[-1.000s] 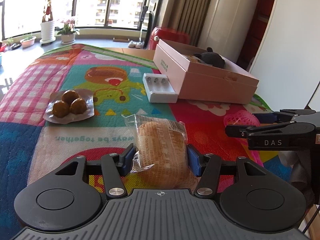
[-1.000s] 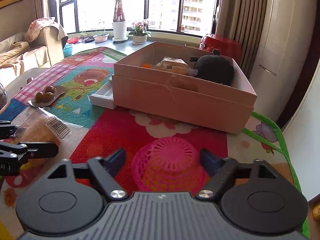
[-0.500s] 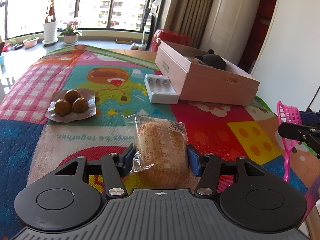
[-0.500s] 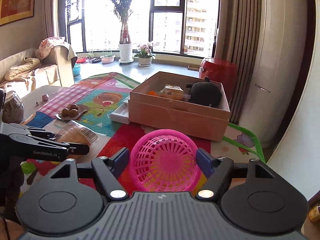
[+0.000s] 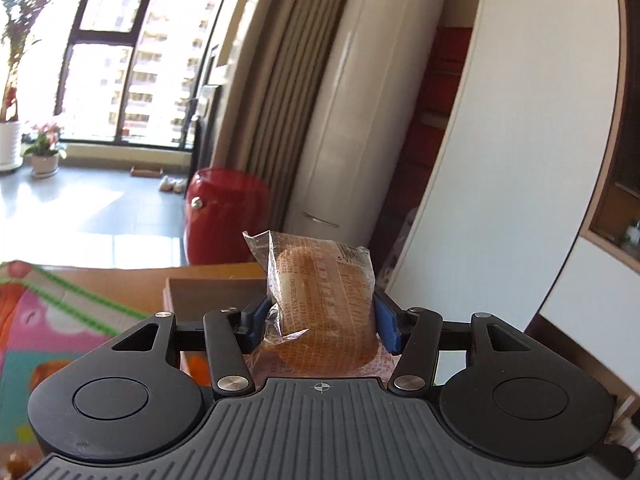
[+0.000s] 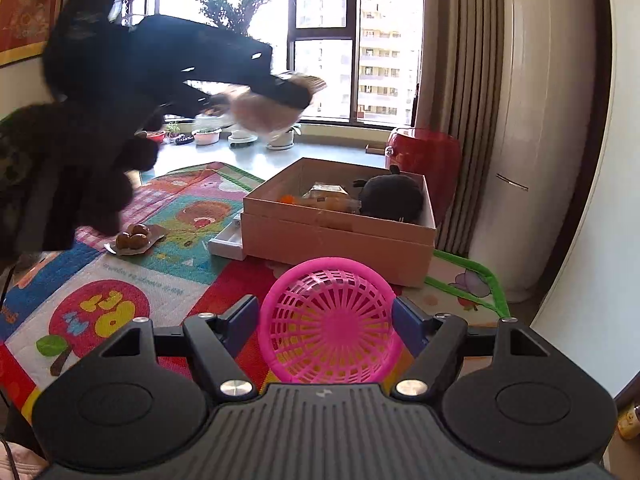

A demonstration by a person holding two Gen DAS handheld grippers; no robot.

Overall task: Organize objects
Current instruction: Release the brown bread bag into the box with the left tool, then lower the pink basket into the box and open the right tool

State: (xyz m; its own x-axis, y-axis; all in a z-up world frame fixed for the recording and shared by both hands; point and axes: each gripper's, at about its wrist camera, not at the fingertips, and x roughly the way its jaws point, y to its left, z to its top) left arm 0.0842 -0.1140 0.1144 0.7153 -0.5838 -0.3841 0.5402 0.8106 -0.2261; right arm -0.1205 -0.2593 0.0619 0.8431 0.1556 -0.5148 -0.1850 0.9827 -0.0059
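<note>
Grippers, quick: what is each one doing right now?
Left claw: shut on the wrapped bread, lifted.
Right claw: shut on the pink basket, lifted.

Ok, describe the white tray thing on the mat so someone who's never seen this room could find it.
Find the open cardboard box at the far end of the colourful play mat. Against the box's left side lies a small white tray, flat on the mat. It is the only white thing there, unlike the clear pack of brown balls further left.
</note>
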